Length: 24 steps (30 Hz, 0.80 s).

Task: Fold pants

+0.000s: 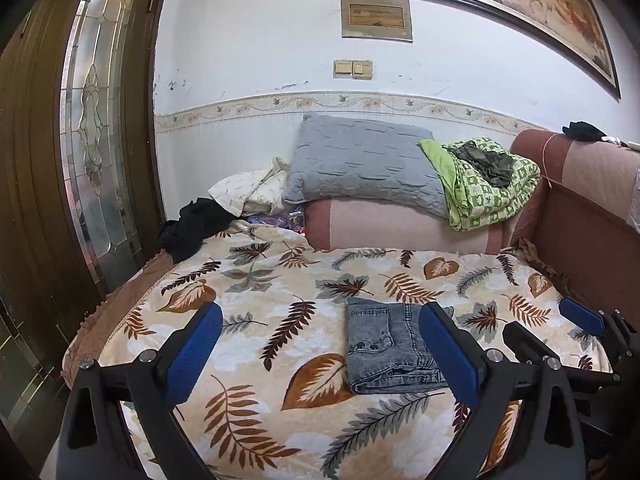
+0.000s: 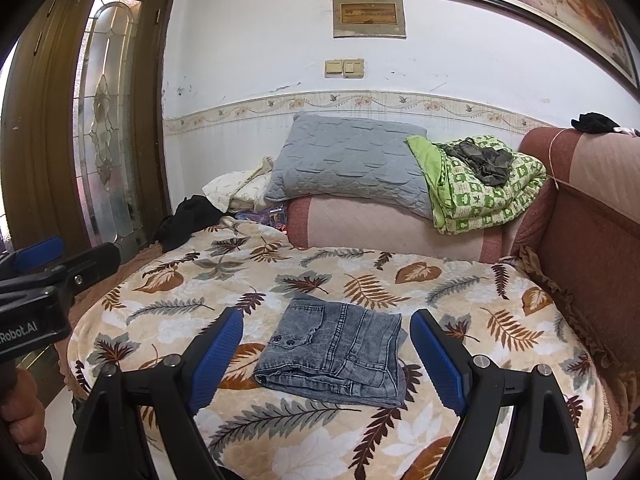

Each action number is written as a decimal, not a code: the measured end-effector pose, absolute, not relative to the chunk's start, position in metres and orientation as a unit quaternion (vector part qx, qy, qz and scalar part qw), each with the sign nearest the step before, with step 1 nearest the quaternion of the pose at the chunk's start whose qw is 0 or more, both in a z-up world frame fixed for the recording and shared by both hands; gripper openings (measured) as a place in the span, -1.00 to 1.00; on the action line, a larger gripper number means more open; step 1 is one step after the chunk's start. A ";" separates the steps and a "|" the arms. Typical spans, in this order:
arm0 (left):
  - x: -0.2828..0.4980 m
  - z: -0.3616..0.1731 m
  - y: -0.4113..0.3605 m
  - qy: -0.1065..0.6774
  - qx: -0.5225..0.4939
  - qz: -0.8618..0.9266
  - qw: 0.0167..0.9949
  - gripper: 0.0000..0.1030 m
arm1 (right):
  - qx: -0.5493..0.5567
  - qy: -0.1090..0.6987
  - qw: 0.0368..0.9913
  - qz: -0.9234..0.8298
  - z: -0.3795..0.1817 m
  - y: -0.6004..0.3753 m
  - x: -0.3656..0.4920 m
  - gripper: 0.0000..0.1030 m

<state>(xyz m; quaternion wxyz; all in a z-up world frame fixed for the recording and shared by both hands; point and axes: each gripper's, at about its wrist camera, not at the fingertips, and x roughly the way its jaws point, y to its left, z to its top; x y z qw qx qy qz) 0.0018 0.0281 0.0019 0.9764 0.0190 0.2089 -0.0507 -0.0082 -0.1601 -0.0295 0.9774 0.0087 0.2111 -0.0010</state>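
Observation:
Grey denim pants [image 1: 384, 346] [image 2: 336, 356] lie folded into a compact rectangle on the leaf-patterned blanket [image 1: 280, 276] [image 2: 460, 292]. My left gripper [image 1: 320, 320] hovers open above the blanket, with the pants just inside its right finger and nothing gripped. My right gripper [image 2: 326, 324] is open too, and the folded pants lie ahead between its blue pads [image 2: 218, 356], untouched. The right gripper [image 1: 552, 316] also shows at the right edge of the left wrist view, and the left gripper [image 2: 68, 252] at the left edge of the right wrist view.
A grey pillow [image 1: 360, 164], a green patterned quilt [image 1: 492, 184] and a cream pillow [image 1: 248, 188] are piled on the sofa arm at the back. Dark clothing [image 1: 192, 224] lies at the back left. A wooden door with a glass panel [image 1: 96, 120] stands left; the sofa back [image 1: 592, 232] runs along the right.

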 end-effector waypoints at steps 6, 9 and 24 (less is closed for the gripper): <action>0.003 -0.001 0.044 0.208 0.002 -0.052 0.977 0.91 | -0.007 0.213 0.977 0.004 -0.028 -0.146 -0.006 0.71; 0.004 -0.004 0.053 0.211 -0.006 -0.053 0.976 0.91 | -0.017 0.215 0.976 0.006 -0.029 -0.136 -0.005 0.71; 0.019 -0.017 0.096 0.231 -0.040 -0.020 0.972 0.91 | -0.050 0.231 0.971 0.029 -0.035 -0.097 0.007 0.71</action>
